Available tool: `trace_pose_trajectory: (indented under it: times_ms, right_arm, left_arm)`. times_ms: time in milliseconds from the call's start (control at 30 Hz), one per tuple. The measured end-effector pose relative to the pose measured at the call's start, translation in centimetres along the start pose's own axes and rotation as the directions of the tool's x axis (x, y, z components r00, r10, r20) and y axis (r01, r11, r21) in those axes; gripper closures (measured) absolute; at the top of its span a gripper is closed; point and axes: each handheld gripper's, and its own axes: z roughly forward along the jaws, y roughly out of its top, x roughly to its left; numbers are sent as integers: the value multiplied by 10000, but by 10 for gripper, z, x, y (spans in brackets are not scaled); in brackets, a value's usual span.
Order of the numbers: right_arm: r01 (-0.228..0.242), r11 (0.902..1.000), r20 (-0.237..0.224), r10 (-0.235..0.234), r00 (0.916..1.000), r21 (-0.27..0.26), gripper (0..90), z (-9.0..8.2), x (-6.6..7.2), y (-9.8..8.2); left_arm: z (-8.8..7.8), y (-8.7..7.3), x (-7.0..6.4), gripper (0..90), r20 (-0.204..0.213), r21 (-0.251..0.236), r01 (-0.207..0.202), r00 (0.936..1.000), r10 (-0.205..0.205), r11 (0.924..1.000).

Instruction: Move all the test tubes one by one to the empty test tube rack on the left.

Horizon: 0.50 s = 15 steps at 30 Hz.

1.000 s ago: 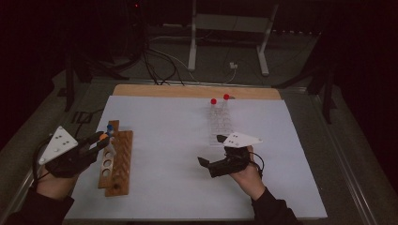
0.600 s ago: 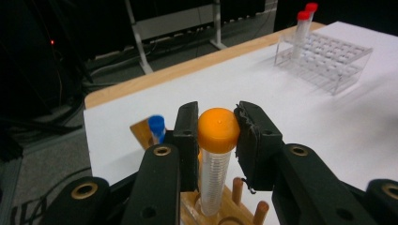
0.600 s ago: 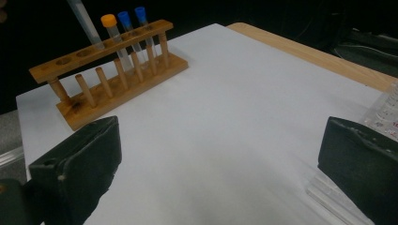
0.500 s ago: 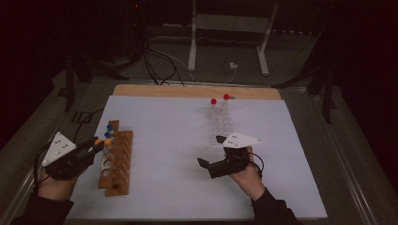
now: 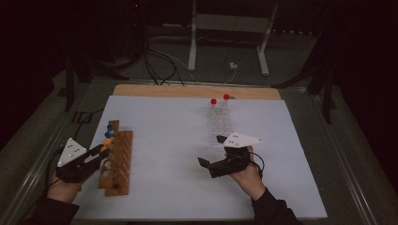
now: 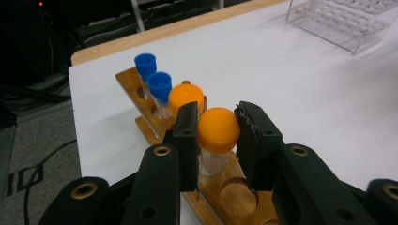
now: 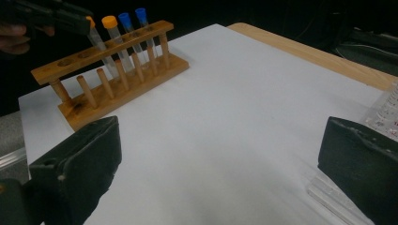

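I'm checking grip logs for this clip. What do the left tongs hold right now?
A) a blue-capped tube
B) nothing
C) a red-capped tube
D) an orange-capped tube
D: in the left gripper view the left tongs are closed on the orange-capped tube by its cap, over the wooden rack.

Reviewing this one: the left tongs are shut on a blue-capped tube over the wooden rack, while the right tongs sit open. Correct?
Not quite: the tube in the left tongs has an orange cap, as the left gripper view shows; the blue-capped tubes stand farther along the wooden rack. The right tongs do sit open.
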Motion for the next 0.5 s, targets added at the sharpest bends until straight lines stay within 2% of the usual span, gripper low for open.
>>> trace_pose_trajectory:
  times_ms: [500]
  right_arm:
    - [-72, 10000, 3, 72, 10000, -47, 0, -1, -2, 1]
  left_arm:
    - [4, 2, 0, 712, 0, 450, -86, 10000, 86, 9989]
